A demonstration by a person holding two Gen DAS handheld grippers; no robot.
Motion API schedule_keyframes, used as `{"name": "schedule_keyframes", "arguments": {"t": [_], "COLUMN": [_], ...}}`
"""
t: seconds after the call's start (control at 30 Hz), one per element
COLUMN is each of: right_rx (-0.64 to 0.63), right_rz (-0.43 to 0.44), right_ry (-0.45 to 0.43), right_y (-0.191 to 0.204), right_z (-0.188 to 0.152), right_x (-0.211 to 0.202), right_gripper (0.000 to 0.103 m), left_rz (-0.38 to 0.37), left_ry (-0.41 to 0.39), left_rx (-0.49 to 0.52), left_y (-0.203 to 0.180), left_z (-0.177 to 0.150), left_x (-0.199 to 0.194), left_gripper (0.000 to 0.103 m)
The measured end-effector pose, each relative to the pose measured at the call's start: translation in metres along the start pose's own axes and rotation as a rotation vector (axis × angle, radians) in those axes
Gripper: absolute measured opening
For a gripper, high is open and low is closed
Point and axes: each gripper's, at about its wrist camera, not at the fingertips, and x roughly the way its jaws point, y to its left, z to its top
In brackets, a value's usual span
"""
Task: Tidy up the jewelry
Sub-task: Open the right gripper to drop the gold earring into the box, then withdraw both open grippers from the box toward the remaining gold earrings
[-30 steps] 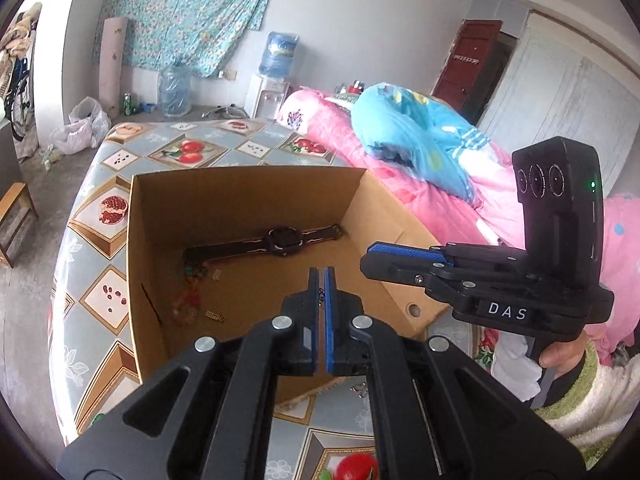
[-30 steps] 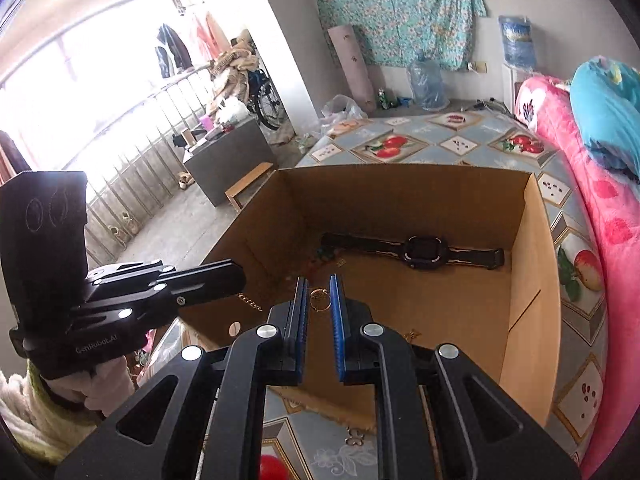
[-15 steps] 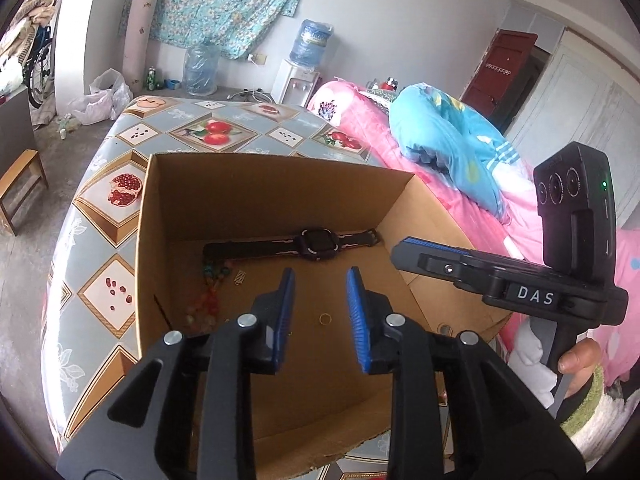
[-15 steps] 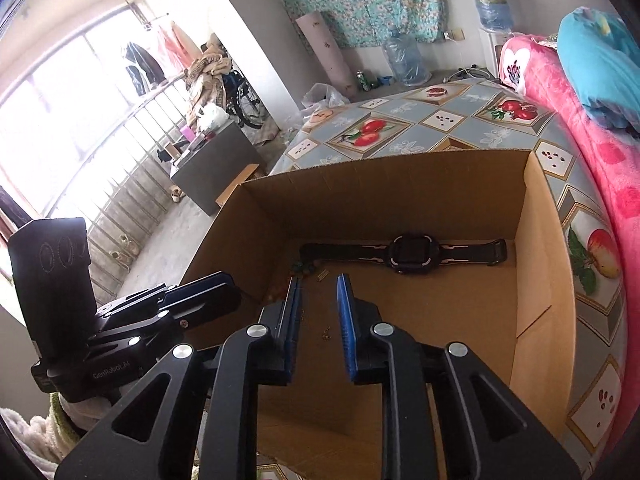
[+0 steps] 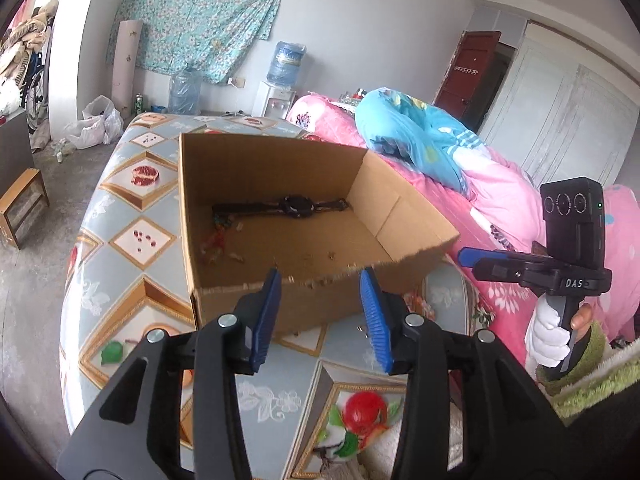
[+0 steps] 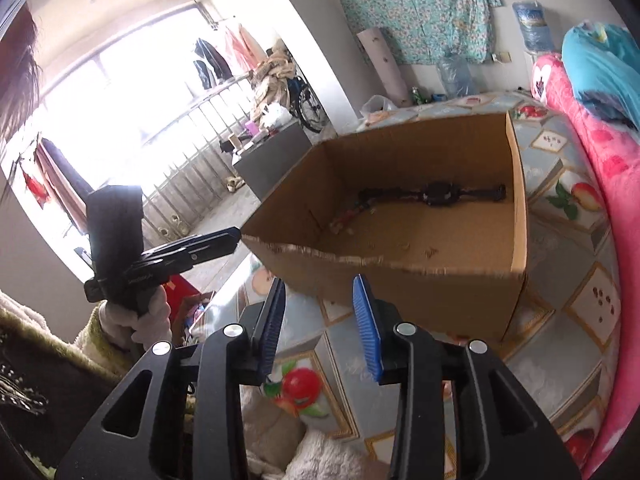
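The left gripper and right gripper are seen with fingers just spread apart, nothing between them, low in each frame. The watch lies inside the cardboard box, mid-frame.

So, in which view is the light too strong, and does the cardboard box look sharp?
Right wrist view: the window is blown out white, and the near rim of the cardboard box is smeared. Left wrist view: even light, but the box rim is also slightly blurred.

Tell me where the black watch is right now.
In both wrist views the black watch lies flat inside the cardboard box, along its far wall, beside a beaded piece.
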Motion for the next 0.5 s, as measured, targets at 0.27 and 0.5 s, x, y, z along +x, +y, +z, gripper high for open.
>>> {"name": "schedule_keyframes", "arguments": {"t": [0.27, 0.5], "right_rx": [0.048, -0.064], "right_rz": [-0.301, -0.426], "right_ry": [0.133, 0.139], "right_y": [-0.020, -0.010], "right_z": [-0.038, -0.039], "right_x": [0.072, 0.108], "right_gripper": [0.037, 0.037], "left_rz": [0.203, 0.360], "left_ry": [0.161, 0.319], "left_rx": [-0.022, -0.076], "left_y": [-0.006, 0.009], "left_z": [-0.045, -0.071], "left_x": [0.032, 0.067], "left_gripper": [0.047, 0.047]}}
